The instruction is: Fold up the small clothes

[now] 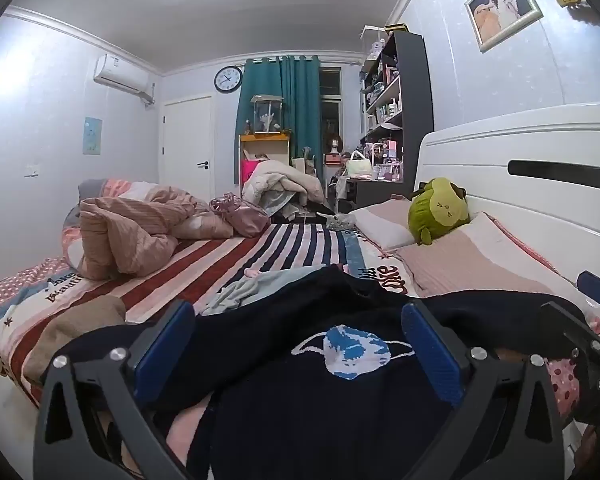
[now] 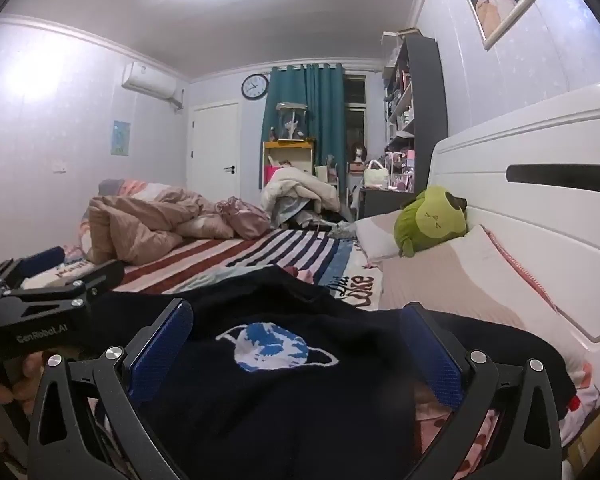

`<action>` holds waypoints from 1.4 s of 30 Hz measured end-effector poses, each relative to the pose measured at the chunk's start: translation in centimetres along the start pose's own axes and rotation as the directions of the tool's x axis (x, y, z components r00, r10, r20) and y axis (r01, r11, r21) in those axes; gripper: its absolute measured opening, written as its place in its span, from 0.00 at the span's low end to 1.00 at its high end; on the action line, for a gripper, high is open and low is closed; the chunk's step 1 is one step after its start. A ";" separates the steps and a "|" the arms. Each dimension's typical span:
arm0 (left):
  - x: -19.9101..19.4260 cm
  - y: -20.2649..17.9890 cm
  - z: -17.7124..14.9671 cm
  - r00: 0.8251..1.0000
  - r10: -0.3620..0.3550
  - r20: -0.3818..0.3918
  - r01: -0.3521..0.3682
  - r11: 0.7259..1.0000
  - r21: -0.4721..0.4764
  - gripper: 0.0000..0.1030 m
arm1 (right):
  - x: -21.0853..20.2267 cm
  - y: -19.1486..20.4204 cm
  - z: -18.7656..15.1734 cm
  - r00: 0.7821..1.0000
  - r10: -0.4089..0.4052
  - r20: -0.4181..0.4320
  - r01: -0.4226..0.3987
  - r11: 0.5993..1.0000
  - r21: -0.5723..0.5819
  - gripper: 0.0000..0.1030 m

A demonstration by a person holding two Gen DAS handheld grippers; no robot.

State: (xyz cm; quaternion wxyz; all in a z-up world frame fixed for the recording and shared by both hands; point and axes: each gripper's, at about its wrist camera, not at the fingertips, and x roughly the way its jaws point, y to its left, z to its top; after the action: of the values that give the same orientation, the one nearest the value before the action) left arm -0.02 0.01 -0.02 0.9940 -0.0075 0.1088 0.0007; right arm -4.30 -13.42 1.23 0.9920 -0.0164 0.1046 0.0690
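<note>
A dark navy sweater [image 1: 328, 380] with a blue-and-white planet motif [image 1: 354, 350] lies spread over the near end of the striped bed [image 1: 236, 248]. The left gripper [image 1: 300, 340] hovers just above the sweater with its blue-padded fingers [image 1: 162, 344] spread wide, one on each side of the planet motif, holding nothing. The right gripper [image 2: 296, 340] sits over the same sweater, its fingers [image 2: 432, 352] equally wide apart and empty, with the motif between them. A pale grey garment [image 1: 240, 290] lies crumpled just beyond the sweater. Farther from the sweater, a green plush toy [image 1: 438, 210] rests on the pillows [image 1: 460, 256] against the white headboard [image 1: 520, 168].
</note>
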 end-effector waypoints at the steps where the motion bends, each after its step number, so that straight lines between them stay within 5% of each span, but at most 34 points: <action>1: -0.1 0.0 0.0 1.000 0.000 0.002 0.000 1.000 0.002 0.99 | 0.0 0.0 -0.1 1.000 0.000 -0.002 0.000 1.000 -0.001 1.00; 42: 1.1 -0.4 -0.9 0.999 -0.023 -0.024 0.023 1.000 0.021 0.99 | 0.2 0.1 -0.3 0.999 0.040 0.004 -0.040 0.999 0.017 1.00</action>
State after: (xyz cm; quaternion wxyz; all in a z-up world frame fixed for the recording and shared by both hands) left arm 0.82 -0.38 -1.10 0.9927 0.0018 0.1203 -0.0120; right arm -4.18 -13.33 0.90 0.9907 -0.0056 0.1038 0.0882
